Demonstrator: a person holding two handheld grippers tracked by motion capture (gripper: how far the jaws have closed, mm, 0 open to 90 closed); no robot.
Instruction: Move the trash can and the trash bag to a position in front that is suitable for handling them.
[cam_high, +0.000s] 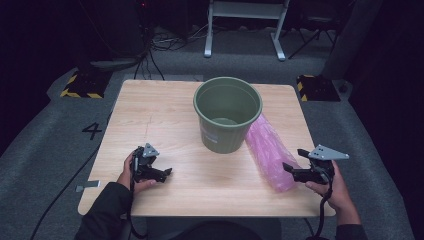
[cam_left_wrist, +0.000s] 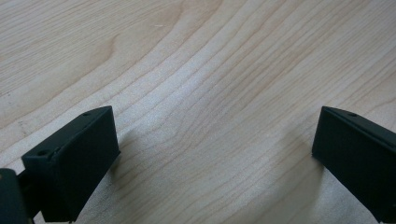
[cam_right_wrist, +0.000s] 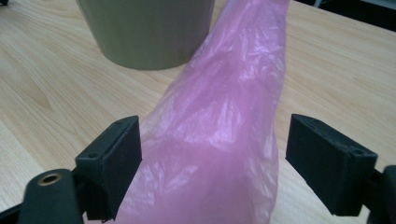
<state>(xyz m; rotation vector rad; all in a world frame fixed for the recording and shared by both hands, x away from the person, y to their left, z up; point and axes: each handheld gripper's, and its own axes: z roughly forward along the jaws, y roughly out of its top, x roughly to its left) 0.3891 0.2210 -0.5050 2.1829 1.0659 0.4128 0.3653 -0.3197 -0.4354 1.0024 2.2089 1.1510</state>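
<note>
A green plastic bin (cam_high: 227, 113) stands upright at the table's middle, its base showing in the right gripper view (cam_right_wrist: 144, 32). A crumpled pink plastic bag (cam_high: 270, 151) lies flat to the right of the bin, touching its side. My right gripper (cam_high: 294, 162) is open at the bag's near end; the pink bag (cam_right_wrist: 219, 130) lies between its two black jaws, which stand apart from it. My left gripper (cam_high: 165, 174) rests low at the table's front left, open over bare wood (cam_left_wrist: 210, 116) with nothing between its jaws.
The wooden table (cam_high: 165, 107) has free room left of the bin and along its front edge. Beyond it are a grey carpeted floor, cables, yellow-black striped blocks (cam_high: 82, 85) and a white frame's legs (cam_high: 245, 30).
</note>
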